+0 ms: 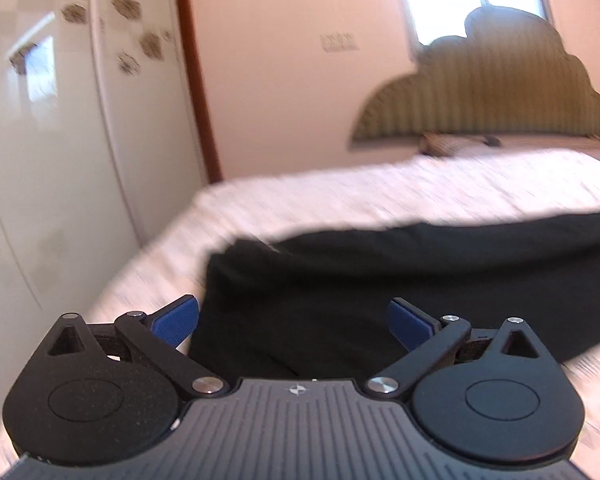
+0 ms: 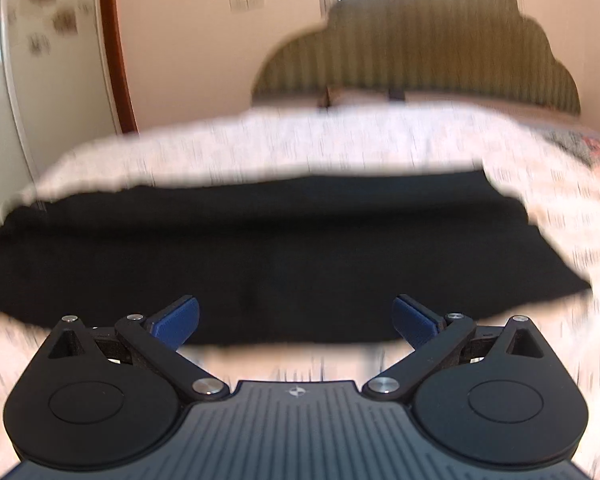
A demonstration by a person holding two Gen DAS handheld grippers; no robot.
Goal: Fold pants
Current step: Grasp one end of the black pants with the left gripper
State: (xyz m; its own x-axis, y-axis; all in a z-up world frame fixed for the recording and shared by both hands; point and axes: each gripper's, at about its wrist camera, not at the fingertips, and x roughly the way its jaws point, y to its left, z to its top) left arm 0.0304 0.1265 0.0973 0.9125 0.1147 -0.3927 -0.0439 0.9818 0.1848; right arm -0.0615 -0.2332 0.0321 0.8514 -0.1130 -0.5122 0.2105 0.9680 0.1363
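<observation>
the bed [image 2: 340, 140] carried the black pants [image 2: 260, 248], which lay flat across it, well short of its striped headboard [image 2: 420, 48]. your left gripper [image 1: 292, 322] hung over the pants' left end, jaws spread and empty. your right gripper [image 2: 296, 320] hung at the pants' near edge, jaws spread too.

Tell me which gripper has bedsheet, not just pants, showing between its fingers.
The right gripper: a strip of bedsheet shows between its fingers, below the pants. The left gripper has only pants there.
</observation>
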